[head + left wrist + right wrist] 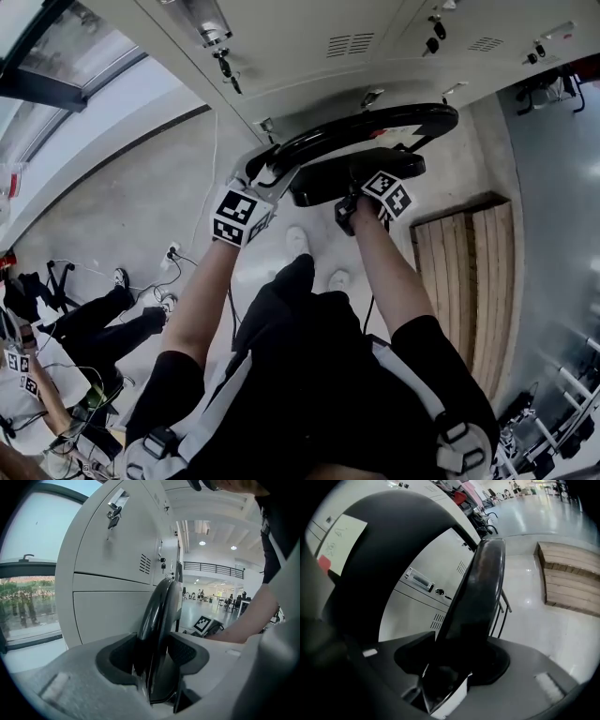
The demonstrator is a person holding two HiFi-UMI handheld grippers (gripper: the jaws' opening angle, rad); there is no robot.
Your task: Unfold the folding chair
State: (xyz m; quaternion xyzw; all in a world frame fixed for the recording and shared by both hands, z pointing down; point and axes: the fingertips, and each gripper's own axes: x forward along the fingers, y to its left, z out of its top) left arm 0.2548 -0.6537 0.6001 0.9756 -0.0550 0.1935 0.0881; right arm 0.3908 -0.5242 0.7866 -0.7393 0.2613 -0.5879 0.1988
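Our left tongs [156,654] clamp the black curved backrest [161,606] of the folding chair [370,155], which fills the gap between their pads. Our right tongs [457,665] are closed on the edge of the seat [480,588], just beside that backrest. Beyond both tongs stand grey lockers [309,47]. Right of the right tongs, a wooden pallet [469,272] lies on the floor [141,187].

Lockers [309,47] close behind folding chair [323,183], wooden platform [469,272] at right, open floor [131,192] at left
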